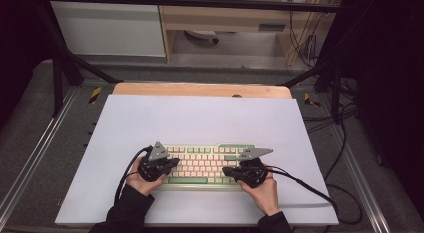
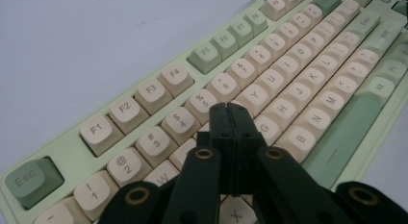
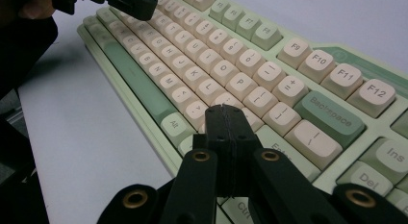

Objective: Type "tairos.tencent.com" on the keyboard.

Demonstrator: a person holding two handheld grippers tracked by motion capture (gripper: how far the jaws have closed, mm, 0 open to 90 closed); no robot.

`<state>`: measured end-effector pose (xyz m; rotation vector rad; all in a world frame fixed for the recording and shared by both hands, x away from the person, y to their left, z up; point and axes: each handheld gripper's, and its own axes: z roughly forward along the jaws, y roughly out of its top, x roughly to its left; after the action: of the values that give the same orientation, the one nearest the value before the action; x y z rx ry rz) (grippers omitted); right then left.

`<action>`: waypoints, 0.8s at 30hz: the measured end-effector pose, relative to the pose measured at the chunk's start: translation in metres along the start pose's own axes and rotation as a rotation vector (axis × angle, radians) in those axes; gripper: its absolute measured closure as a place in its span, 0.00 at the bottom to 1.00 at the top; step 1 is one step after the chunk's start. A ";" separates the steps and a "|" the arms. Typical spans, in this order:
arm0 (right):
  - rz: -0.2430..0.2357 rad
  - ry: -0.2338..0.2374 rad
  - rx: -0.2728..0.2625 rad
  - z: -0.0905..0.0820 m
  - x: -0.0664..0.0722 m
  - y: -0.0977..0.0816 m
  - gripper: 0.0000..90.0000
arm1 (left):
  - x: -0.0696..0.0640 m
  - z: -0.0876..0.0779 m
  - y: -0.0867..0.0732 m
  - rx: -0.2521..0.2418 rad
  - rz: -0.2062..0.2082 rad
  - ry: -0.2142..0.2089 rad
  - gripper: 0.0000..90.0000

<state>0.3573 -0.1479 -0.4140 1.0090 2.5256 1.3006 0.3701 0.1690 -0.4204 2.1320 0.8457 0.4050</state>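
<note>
A pale green keyboard (image 1: 205, 165) with cream keys lies near the front of the white mat (image 1: 200, 123). My left gripper (image 1: 172, 163) hovers over its left half, jaws shut with nothing between them. In the left gripper view the closed tips (image 2: 231, 111) sit above the letter keys near F and G of the keyboard (image 2: 298, 60). My right gripper (image 1: 226, 171) is over the right half, also shut and holding nothing. In the right gripper view its tips (image 3: 224, 112) hang over the keys left of Enter on the keyboard (image 3: 250, 65), and the left gripper (image 3: 139, 5) shows at the top left.
A wooden table edge (image 1: 200, 89) runs behind the mat. Black cables (image 1: 310, 188) trail from the right gripper across the mat's right front. A black frame and posts (image 1: 60, 68) stand around the table. The mat beyond the keyboard is bare.
</note>
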 end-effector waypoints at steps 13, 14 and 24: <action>0.011 0.002 -0.011 0.002 0.000 0.001 1.00 | 0.004 -0.017 -0.007 -0.018 -0.025 -0.008 1.00; 0.015 0.000 -0.008 0.002 0.001 0.002 1.00 | 0.005 -0.018 -0.008 -0.020 -0.027 -0.008 1.00; -0.001 0.000 -0.005 0.014 0.008 0.013 1.00 | 0.010 -0.029 -0.019 -0.023 -0.049 0.001 1.00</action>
<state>0.3635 -0.1283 -0.4117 1.0062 2.5208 1.3060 0.3534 0.2012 -0.4168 2.0856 0.8884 0.3884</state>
